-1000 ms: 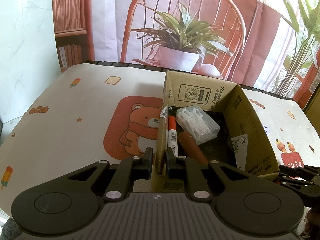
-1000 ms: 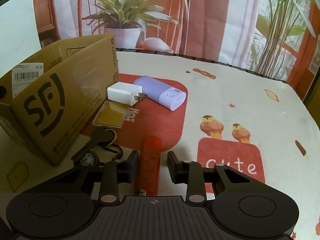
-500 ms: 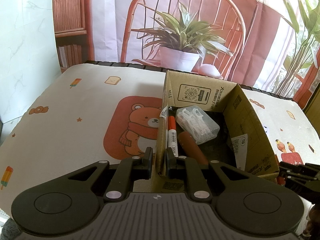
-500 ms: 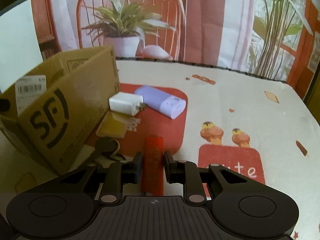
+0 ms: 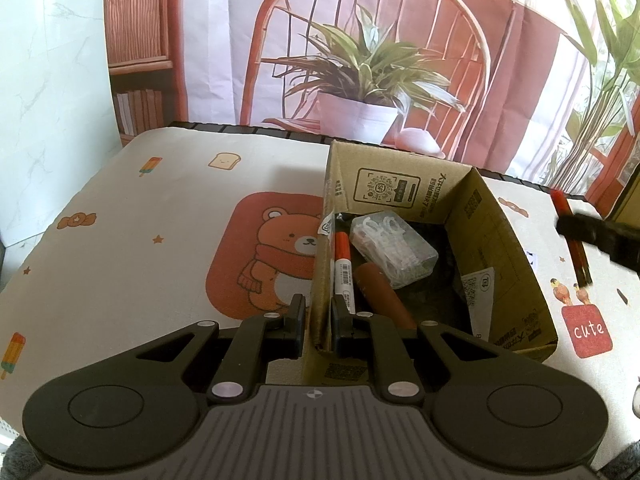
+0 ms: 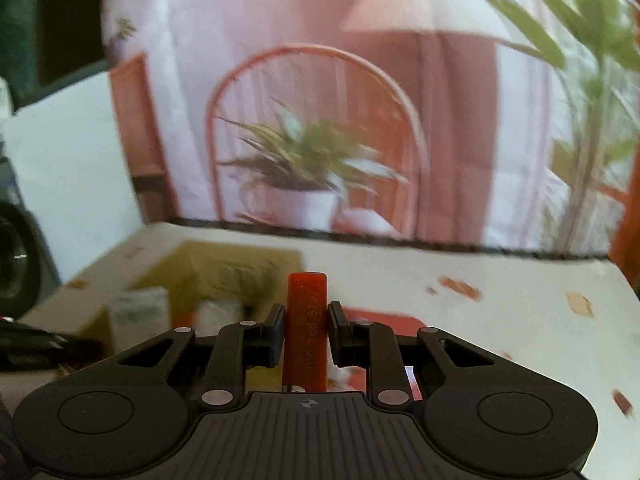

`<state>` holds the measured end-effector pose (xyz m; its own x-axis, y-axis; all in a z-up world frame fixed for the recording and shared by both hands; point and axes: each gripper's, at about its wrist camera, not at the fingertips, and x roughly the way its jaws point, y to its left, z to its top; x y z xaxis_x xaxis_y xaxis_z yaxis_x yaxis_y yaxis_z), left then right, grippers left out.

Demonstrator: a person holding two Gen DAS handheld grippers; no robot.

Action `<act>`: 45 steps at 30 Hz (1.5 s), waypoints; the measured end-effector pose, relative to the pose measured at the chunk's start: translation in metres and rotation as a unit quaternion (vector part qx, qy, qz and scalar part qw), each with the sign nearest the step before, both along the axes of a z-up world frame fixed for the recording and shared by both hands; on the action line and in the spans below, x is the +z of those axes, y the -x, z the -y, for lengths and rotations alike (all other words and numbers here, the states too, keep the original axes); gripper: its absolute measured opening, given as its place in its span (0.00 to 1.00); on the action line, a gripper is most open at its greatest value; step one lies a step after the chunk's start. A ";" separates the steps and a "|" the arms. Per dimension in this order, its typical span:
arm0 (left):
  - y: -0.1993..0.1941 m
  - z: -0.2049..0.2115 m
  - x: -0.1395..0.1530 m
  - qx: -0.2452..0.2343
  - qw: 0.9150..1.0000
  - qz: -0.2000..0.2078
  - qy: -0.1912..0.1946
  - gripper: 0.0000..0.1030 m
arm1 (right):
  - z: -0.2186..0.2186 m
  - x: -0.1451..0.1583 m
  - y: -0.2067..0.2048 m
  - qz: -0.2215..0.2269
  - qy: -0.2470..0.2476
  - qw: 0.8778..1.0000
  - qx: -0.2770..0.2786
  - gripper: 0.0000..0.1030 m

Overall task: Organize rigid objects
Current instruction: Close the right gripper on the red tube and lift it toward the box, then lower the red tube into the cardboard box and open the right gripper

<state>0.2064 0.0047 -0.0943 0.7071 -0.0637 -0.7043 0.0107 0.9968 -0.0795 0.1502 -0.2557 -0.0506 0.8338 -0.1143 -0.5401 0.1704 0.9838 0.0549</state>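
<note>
My left gripper [image 5: 319,320] is shut on the near wall of the open cardboard box [image 5: 496,240] and holds it on the table. Inside the box lie a clear plastic case [image 5: 394,248], a red-capped marker [image 5: 343,264] and a brown-red cylinder [image 5: 380,292]. My right gripper [image 6: 306,328] is shut on a red lighter [image 6: 307,320], which stands up between the pads, lifted off the table. In the left wrist view that gripper [image 5: 592,232] hovers with the lighter [image 5: 560,204] to the right of the box. The blurred box [image 6: 224,268] lies ahead and left of the lighter.
The tablecloth [image 5: 160,240] carries a bear print left of the box and a "cute" patch [image 5: 586,330] to its right. A printed backdrop with a chair and a potted plant [image 5: 360,80] hangs behind the table's far edge. The right wrist view is motion-blurred.
My right gripper closed on the red lighter and lifted it off the table, and its view tilted up towards the backdrop. The left gripper and the box stayed still.
</note>
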 end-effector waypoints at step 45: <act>0.000 -0.001 -0.001 -0.001 1.000 0.000 0.000 0.15 | -0.053 -0.017 -0.041 -0.022 0.032 0.998 0.049 0.65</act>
